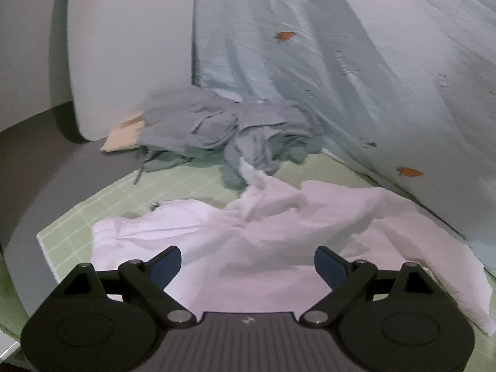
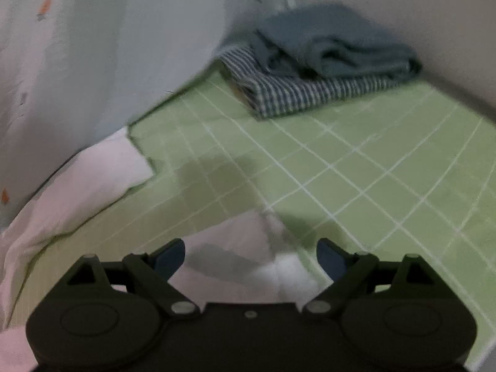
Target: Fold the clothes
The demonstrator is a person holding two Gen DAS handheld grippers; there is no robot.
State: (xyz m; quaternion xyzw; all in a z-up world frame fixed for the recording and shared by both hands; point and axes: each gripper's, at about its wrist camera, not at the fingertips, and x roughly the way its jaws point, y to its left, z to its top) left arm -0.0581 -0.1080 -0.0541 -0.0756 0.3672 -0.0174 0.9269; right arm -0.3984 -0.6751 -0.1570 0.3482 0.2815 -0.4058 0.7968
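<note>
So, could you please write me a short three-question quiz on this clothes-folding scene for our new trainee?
1. True or false: the left gripper is shut on the white garment.
2. Multiple choice: in the right wrist view, what lies directly on the striped folded garment? A) a cardboard sheet B) a blue-grey folded garment C) a carrot-print sheet
3. Fill in: the clothes lie on a green mat marked with a white ____.

Key:
1. False; its jaws stand open above the garment.
2. B.
3. Grid.
</note>
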